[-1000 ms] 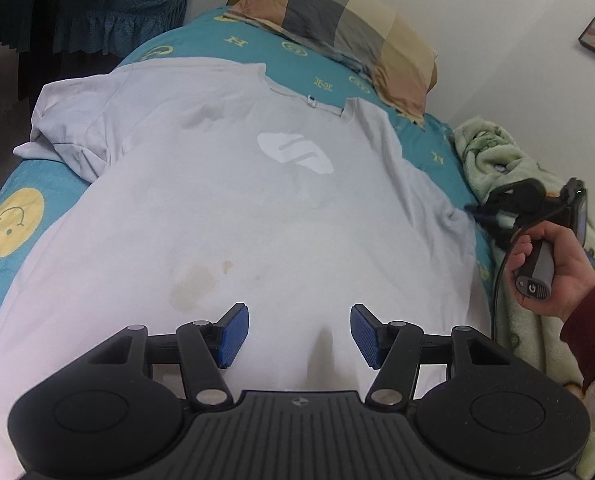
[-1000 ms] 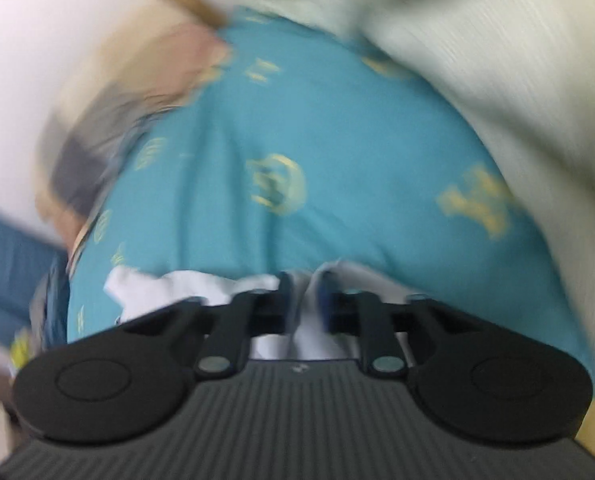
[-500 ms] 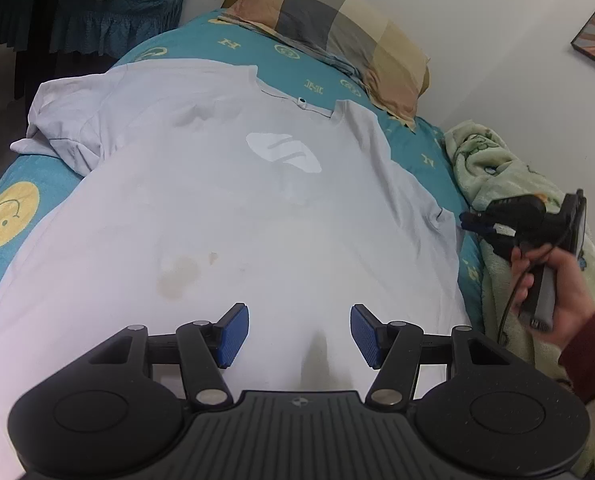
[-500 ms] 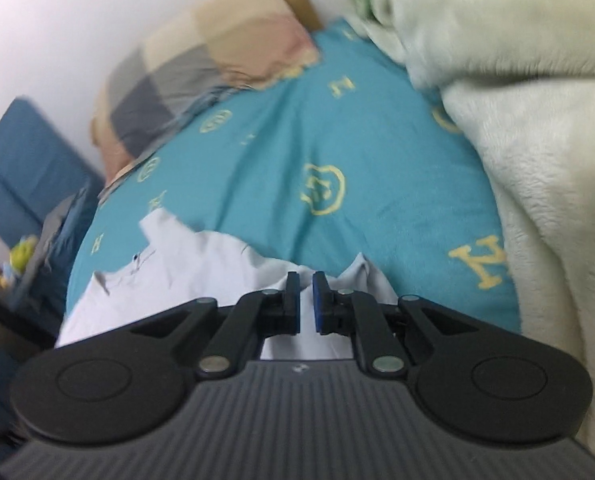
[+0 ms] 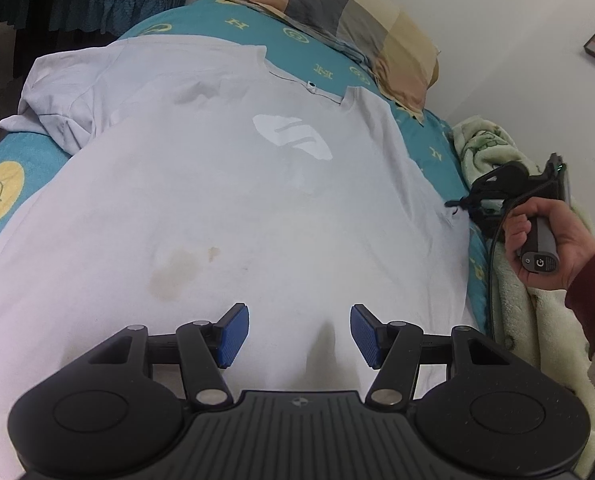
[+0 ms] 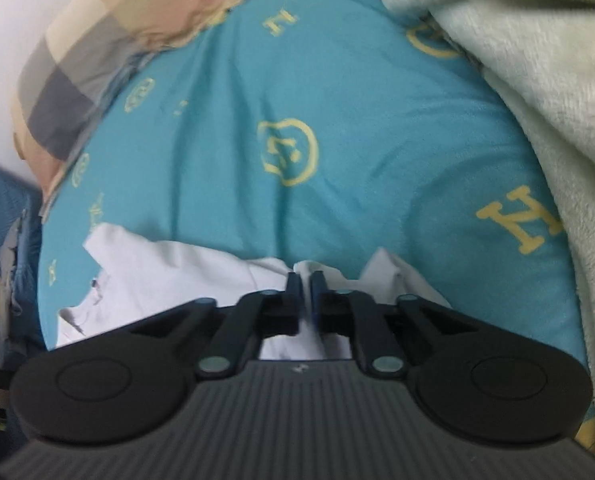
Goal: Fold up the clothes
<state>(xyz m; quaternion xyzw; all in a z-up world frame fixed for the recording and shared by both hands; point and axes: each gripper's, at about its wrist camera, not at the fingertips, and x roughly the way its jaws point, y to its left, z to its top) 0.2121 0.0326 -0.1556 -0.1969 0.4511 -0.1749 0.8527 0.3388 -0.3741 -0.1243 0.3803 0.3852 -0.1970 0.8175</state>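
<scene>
Shirt [image 5: 225,200], white and stained, lies spread flat across the teal bedsheet [image 5: 1,184] in the left wrist view; the left gripper [image 5: 299,334] hovers over its lower part, jaws spread, nothing between them. In the right wrist view, the right gripper [image 6: 304,280] pinches a fold of the shirt's edge [image 6: 169,268] between nearly closed jaws.

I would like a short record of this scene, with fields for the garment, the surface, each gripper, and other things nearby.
garment: white T-shirt, spread flat, brownish stains on the lower part
surface: teal bedsheet with yellow print
left gripper: open above the shirt hem, holding nothing
right gripper: shut on the shirt's sleeve edge
nearby: checked pillow, pale green blanket
</scene>
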